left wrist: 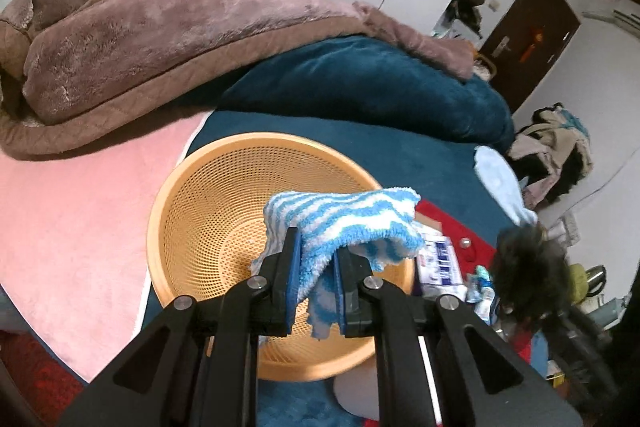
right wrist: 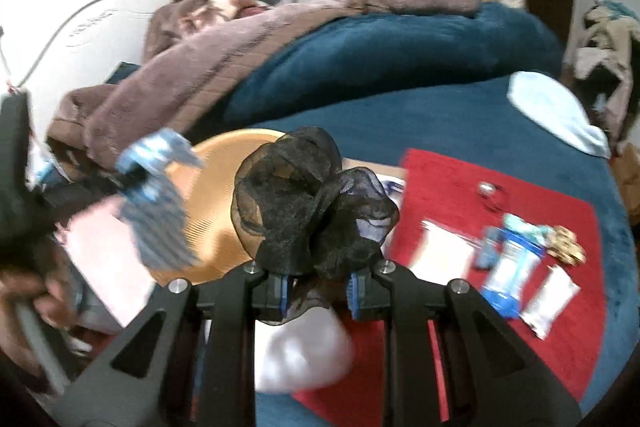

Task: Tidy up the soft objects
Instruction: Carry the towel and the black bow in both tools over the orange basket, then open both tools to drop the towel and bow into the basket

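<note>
Carry-to-basket step, by my read: left gripper clamped on a blue-striped cloth above the orange basket, right gripper pinching a black gauzy scrunchie just right of it; next, open over the bowl.

The left claw is clamped on a blue and white striped fluffy cloth, held above an orange mesh basket. The basket sits on a bed with a dark blue cover, beside a pink blanket. A brown blanket is heaped behind.
</note>
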Available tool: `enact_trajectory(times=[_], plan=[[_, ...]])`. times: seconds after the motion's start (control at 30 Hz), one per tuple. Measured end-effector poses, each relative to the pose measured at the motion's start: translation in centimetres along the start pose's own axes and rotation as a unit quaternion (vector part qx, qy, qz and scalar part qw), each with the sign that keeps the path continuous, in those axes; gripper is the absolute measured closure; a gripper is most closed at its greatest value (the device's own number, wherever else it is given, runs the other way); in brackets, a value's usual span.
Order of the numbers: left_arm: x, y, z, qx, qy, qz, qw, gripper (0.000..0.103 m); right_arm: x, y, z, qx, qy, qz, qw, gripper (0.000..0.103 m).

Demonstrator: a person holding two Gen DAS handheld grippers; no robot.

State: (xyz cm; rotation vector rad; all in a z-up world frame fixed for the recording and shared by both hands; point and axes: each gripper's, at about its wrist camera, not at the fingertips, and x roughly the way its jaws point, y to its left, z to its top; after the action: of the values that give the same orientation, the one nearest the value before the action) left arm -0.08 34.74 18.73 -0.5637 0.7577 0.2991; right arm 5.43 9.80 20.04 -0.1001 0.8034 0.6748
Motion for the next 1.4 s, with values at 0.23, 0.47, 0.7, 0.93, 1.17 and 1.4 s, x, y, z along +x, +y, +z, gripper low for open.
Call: enact_trajectory(times=[0.23,0.47,0.7,0.93,1.17,1.4], plan=[[2.1,-0.2,0.0,0.006,0.014,0.028,0.9995,0.09,3.6,3.7,2.6,0.001,0.042,0.077,0.996,0.079],[3.2,0.9,0.2,-0.001,0.024,0.046,0.9986,0.09,6.7,4.6,2.6,0.022,0.084,0.099,0.991,0.079],[3.3,1.6,0.5,0.002,0.023,0.061,0.9979,0.09,8.3,5.5,2.8,0.024,0.104,0.098,0.99,0.079],[2.7,1.9,0.9,0.002,0.016,0.069,0.9975,0.09,9.0,5.4,2.7,0.041,0.118,0.096,0.988,0.049],[1.3,1.9,1.0,-0.001,-0.007,0.09,0.9959,0.023,8.4,4.7,2.9,0.058,0.104,0.087,0.989,0.006],[-0.4,2.0,1.2,0.001,-0.03,0.114,0.993,0.001,7.6,4.6,2.8,0.046,0.092,0.071,0.992,0.0]])
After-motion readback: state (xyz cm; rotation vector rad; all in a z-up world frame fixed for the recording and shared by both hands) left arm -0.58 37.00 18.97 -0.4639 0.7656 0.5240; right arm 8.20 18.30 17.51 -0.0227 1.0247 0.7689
